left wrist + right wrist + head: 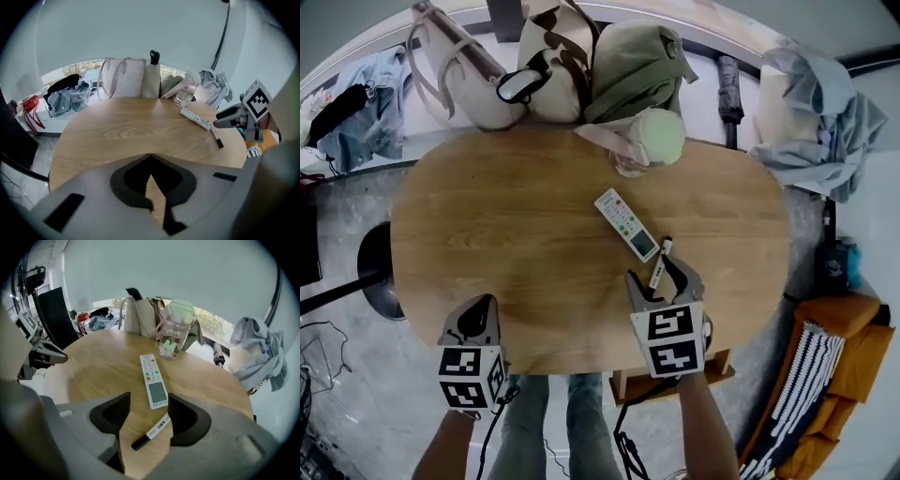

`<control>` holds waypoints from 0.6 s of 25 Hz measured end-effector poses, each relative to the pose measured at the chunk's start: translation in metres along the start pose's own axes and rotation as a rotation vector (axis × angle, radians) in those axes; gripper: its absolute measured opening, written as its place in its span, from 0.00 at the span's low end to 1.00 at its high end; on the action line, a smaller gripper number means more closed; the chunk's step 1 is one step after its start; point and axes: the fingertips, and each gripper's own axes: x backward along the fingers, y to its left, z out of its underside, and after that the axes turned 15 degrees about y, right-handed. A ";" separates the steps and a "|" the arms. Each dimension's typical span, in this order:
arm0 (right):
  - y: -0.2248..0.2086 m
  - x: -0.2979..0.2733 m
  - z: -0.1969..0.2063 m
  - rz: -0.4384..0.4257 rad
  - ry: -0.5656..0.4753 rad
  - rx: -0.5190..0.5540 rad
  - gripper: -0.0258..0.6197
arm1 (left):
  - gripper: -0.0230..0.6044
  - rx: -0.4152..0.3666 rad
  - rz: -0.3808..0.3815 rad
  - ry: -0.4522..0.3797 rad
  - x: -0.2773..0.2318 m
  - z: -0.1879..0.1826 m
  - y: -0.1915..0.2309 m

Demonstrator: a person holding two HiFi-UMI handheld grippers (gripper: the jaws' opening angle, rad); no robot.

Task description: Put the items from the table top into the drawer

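Observation:
On the oval wooden table (506,244) lie a white remote control (625,223) and, just nearer to me, a white marker with a black cap (660,261). My right gripper (658,278) stands open, pointing steeply down, its jaws on either side of the marker (152,432) without touching it. The remote (152,378) ends just beyond the jaw tips. My left gripper (480,307) hangs over the table's near left edge, shut and holding nothing. A clear bottle with a pale green lid (652,141) stands at the far edge.
Beige bags (469,75) and a green bag (633,61) lean along the table's back. Grey clothing (820,122) is piled at the right, an orange cushion (844,356) lies lower right, and a black stand base (380,272) sits at the left. A wooden piece (717,367) shows under the near edge.

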 end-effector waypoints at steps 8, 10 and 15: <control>-0.012 -0.027 -0.027 0.019 0.043 0.076 0.41 | 0.02 0.036 0.003 0.023 -0.010 0.006 0.013; -0.014 -0.033 -0.032 0.026 0.056 0.100 0.41 | 0.02 0.039 0.007 0.028 -0.012 0.007 0.014; -0.014 -0.044 -0.040 0.014 0.077 0.125 0.41 | 0.02 0.034 0.015 0.029 -0.014 0.006 0.016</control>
